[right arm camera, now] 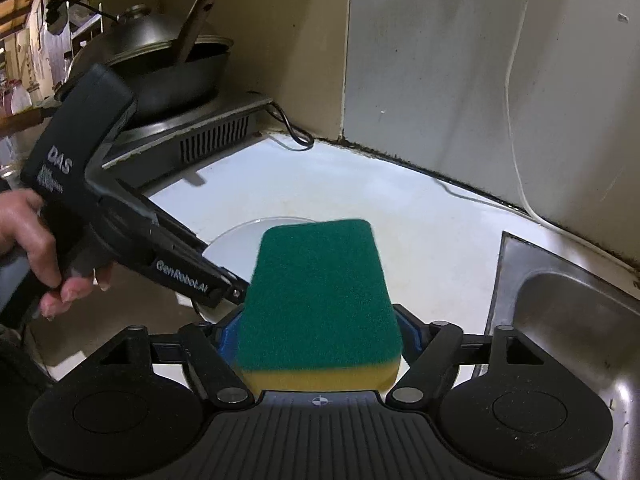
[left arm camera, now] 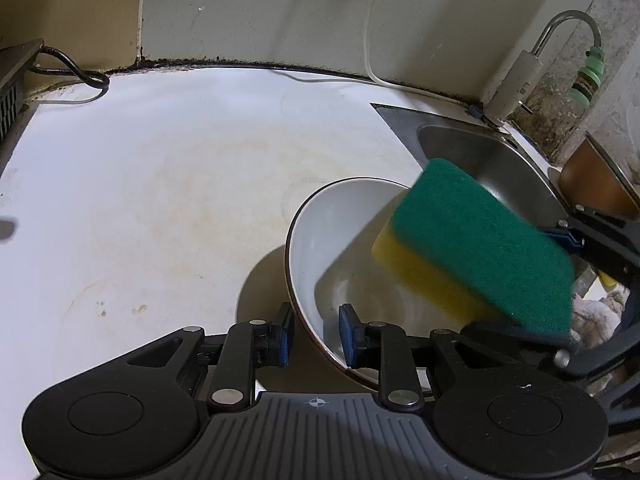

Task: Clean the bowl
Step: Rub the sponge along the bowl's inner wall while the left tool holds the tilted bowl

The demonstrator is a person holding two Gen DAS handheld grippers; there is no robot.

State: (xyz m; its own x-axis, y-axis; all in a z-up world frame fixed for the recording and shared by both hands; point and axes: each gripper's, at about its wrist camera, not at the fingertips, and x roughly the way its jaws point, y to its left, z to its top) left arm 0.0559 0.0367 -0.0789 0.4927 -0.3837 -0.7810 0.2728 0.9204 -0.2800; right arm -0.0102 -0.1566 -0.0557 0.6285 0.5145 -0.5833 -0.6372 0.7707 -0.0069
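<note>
A white bowl (left arm camera: 332,232) with a brown rim stands tilted on its edge on the white counter (left arm camera: 160,180). My left gripper (left arm camera: 316,332) is shut on its near rim, one blue pad outside the wall and one inside. A green-and-yellow sponge (left arm camera: 480,240) hangs over the bowl's right side, green face up, its yellow corner down in the hollow. My right gripper (right arm camera: 316,336) is shut on the sponge (right arm camera: 320,292), a blue pad on each side. In the right wrist view the bowl (right arm camera: 236,244) shows behind the sponge, and a hand (right arm camera: 32,240) holds the left gripper (right arm camera: 236,292).
A steel sink (left arm camera: 480,152) lies right of the bowl, with a curved faucet (left arm camera: 568,28) behind it and a brown container (left arm camera: 592,176) on its far side. A cooktop (right arm camera: 180,136) bearing a lidded dark pan (right arm camera: 160,72) stands at the counter's left end. Cables run along the wall.
</note>
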